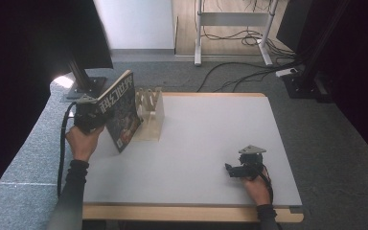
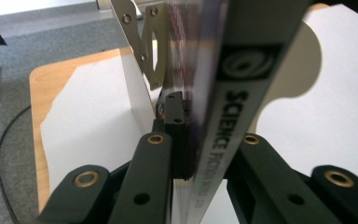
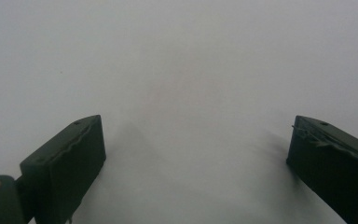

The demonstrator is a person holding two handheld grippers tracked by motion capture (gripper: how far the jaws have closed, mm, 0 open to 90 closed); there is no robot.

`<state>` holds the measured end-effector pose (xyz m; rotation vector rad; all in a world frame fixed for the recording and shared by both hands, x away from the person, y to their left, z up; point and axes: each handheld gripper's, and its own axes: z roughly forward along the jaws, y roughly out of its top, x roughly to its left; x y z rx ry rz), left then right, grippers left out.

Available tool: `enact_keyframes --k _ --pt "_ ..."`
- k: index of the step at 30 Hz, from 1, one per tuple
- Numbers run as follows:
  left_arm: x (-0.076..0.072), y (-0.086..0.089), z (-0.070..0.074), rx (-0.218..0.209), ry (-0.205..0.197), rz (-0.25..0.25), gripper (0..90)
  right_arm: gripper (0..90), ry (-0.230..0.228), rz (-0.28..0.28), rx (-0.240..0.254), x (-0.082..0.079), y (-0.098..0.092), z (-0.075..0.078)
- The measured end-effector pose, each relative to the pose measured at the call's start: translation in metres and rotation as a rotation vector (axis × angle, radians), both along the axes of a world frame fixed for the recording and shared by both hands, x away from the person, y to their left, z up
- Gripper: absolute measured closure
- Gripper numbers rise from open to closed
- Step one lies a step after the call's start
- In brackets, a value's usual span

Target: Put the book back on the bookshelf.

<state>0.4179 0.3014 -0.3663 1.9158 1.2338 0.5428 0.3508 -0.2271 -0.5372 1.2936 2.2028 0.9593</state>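
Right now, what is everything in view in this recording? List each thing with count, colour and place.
magazine: one, dark illustrated cover, upright at the table's left, clamped in the left gripper
rack: one, pale wood with slots, just right of the magazine
table: one, grey top with wooden edge, centre
cables: several, black, on the floor beyond the table
left gripper: one, black, shut on the magazine
right gripper: one, black, jaws open, low over the table's near right
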Motion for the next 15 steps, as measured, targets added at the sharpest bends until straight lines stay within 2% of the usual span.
enact_keyframes --k 8,10,13,15 --pt "0.011 -0.002 -0.008 -0.052 -0.039 0.034 81.2 3.3 0.001 -0.001 0.001 0.000 0.000 0.000" --pt "0.012 0.000 -0.009 -0.052 -0.042 0.037 80.2 3.3 0.000 0.000 0.001 0.000 0.000 0.000" --pt "0.011 0.001 -0.012 -0.041 -0.041 0.040 76.4 3.3 0.001 0.000 0.002 0.000 0.000 0.000" --pt "0.011 0.003 -0.013 -0.055 -0.056 0.041 70.7 3.4 0.001 0.001 0.000 0.000 0.000 0.000"
